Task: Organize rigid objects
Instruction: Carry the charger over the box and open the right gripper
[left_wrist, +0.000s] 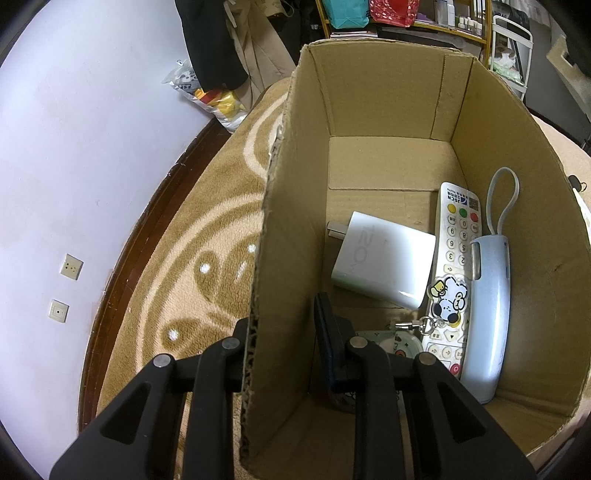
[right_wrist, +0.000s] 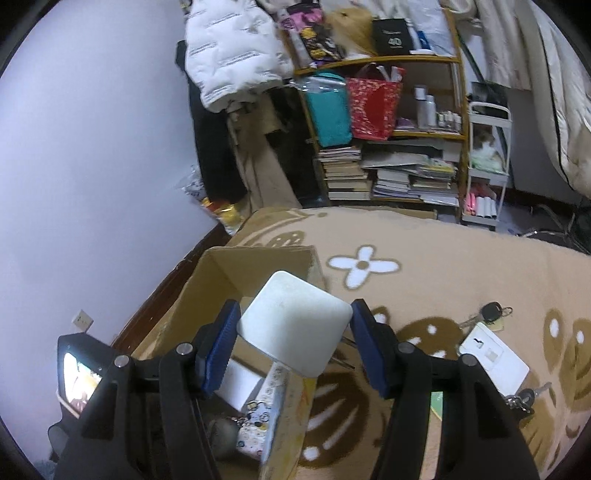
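Now the right gripper (right_wrist: 293, 332) holds a white rounded box (right_wrist: 295, 321) between its blue pads (right_wrist: 218, 350). The jaws stand fairly wide and the box fills the space between them, above the open cardboard box (right_wrist: 229, 269). Whether the right pad really touches the white box, I cannot tell.

The left gripper (left_wrist: 284, 343) has its jaws on both sides of the left wall of the cardboard box (left_wrist: 291, 184): one finger (left_wrist: 327, 332) is inside, the other one outside. The jaws are partly open, and a gap shows between the inner finger and the wall, so I cannot tell if they clamp it.

On the floor of the box lie a white charger (left_wrist: 384, 258), a white remote control (left_wrist: 454, 273) with a cartoon dog keychain (left_wrist: 447, 301) on top of it, and a pale blue device with a loop strap (left_wrist: 487, 306), just beside the remote, along the right wall.

The cardboard box stands on a tan fleece blanket (right_wrist: 443, 273) with white flowers and brown shapes. On the blanket, to the right of the gripper, lie a black car key (right_wrist: 491, 312) and a white flat plate (right_wrist: 495, 358), touching each other.

Behind is a pale wall (left_wrist: 92, 147) with two sockets (left_wrist: 72, 266), a shelf (right_wrist: 406, 59) with bags and bottles, piles of books (right_wrist: 388, 177) and a white cart (right_wrist: 487, 162).
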